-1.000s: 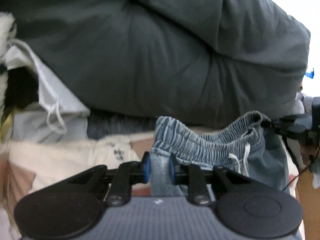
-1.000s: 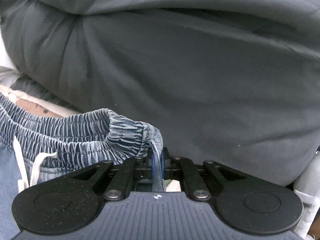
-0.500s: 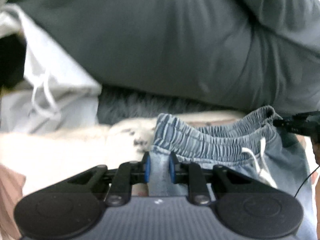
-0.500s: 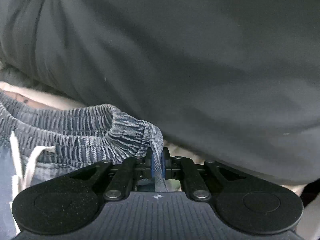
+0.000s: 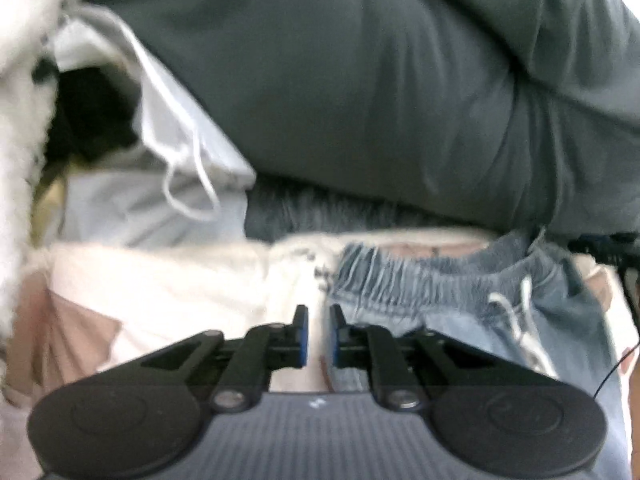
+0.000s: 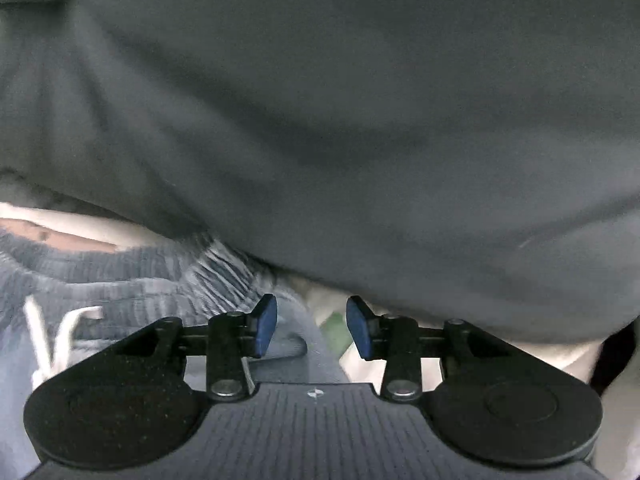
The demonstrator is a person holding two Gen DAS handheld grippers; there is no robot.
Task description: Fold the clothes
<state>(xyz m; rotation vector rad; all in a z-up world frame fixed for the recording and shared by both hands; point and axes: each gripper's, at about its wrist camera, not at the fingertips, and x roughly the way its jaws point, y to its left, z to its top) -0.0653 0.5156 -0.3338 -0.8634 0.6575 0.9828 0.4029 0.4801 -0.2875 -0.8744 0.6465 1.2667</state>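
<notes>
The shorts (image 5: pixel 500 300), blue denim-look with a gathered elastic waistband and a white drawstring (image 5: pixel 520 312), lie with the waistband stretched sideways just ahead of both sets of fingers. In the left wrist view the band's end sits right of and just past the left gripper (image 5: pixel 318 336); cloth also shows below the right-hand finger, but none fills the gap. Those fingers stand a little apart with pale bedding visible between them, so they look released, holding nothing. In the right wrist view the band's other end lies just left of the right gripper (image 6: pixel 311 330), whose fingers are spread wide and empty; a blue fold runs under the gap without being pinched.

My reading is that the waistband lies pulled out flat so the shorts can be squared up for folding, and both tools are let go because the cloth rests on the surface by itself. Whether this is a lay-out before a fold or a set-down after one, the views do not settle; the legs are out of sight.

Beyond the fingers a big dark grey garment (image 6: pixel 360 120) is heaped, overhanging the waistband's far edge. Left of the left fingers lie cream bedding (image 5: pixel 160 280), a pale hooded top (image 5: pixel 132 192) with cords, and white fleece (image 5: pixel 20 140).
</notes>
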